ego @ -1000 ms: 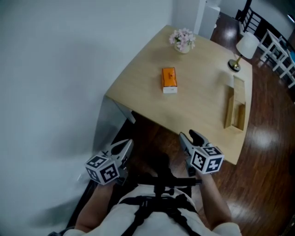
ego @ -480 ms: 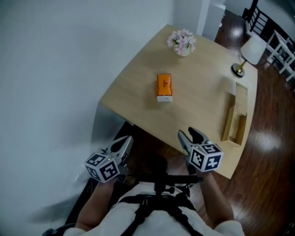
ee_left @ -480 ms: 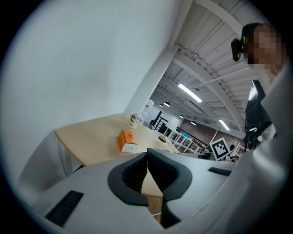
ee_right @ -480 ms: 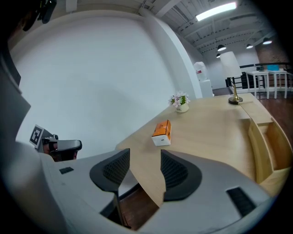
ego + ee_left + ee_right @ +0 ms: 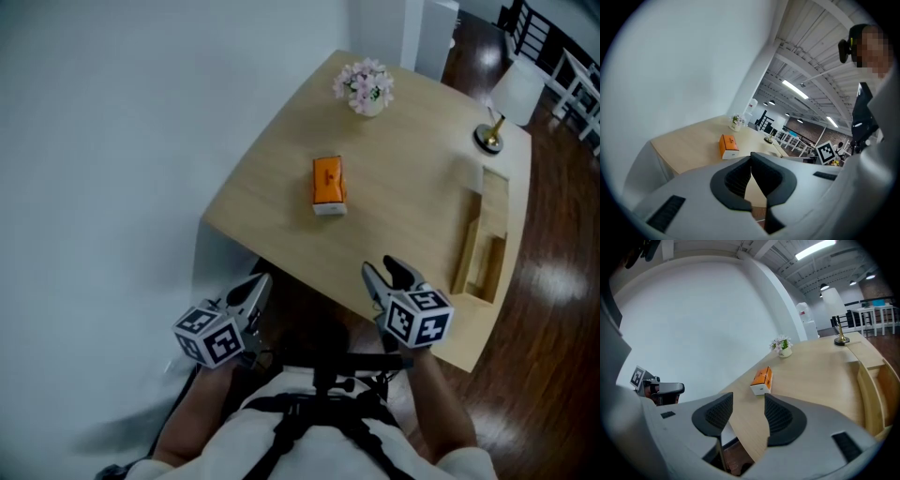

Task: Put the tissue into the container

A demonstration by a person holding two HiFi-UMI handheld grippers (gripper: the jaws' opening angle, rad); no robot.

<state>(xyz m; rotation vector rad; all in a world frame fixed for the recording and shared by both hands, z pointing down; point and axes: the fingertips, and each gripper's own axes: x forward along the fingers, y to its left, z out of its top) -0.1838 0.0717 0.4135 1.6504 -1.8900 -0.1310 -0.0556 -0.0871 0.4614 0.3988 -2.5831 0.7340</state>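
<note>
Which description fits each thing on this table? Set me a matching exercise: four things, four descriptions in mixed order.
Things:
1. tissue pack
2. flower pot
3. lamp
4. wooden container

Descriptions:
A. white shade, gold base
B. light wood, open on top, along the right edge
C. orange and white, lying in the middle of the table
D. pink blooms, at the far end

Pairs: 1-C; 2-D; 3-A; 4-B
</note>
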